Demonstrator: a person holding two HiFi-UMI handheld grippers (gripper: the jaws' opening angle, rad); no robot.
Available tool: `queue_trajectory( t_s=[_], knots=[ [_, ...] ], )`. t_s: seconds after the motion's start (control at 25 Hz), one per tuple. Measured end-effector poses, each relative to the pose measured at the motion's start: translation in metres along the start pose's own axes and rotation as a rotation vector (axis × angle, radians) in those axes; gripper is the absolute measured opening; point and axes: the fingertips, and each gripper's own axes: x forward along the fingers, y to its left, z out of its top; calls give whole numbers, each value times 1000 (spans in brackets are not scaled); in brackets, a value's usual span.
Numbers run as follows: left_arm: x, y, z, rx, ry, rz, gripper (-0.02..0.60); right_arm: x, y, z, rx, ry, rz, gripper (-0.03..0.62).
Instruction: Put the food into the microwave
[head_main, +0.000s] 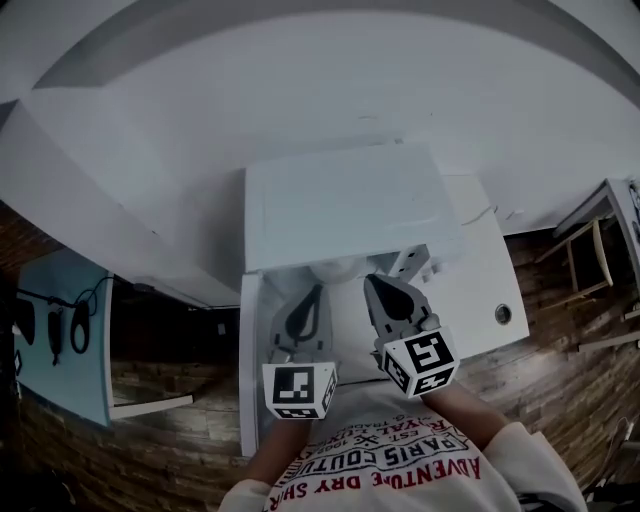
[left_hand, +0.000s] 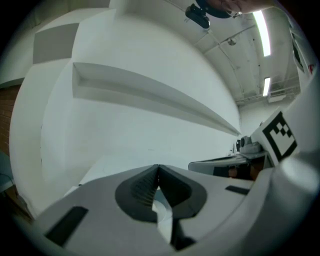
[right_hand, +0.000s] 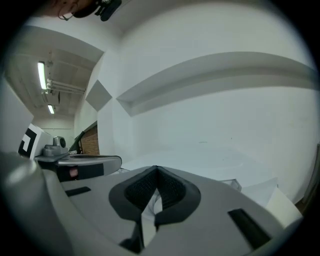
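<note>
The plate sits between the left gripper and the right gripper, with its rim in the closed jaws of each. Just ahead of both grippers, the microwave stands on the table. A chair stands well to the right of the right gripper. A board is well to the left of the left gripper.
</note>
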Motion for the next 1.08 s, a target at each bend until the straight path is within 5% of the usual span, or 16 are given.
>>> queue_trajectory(
  t_s=[1.08],
  knots=[
    [5,5,-26,-11,50,12,3,7,8,-14,12,45,43,12]
  ],
)
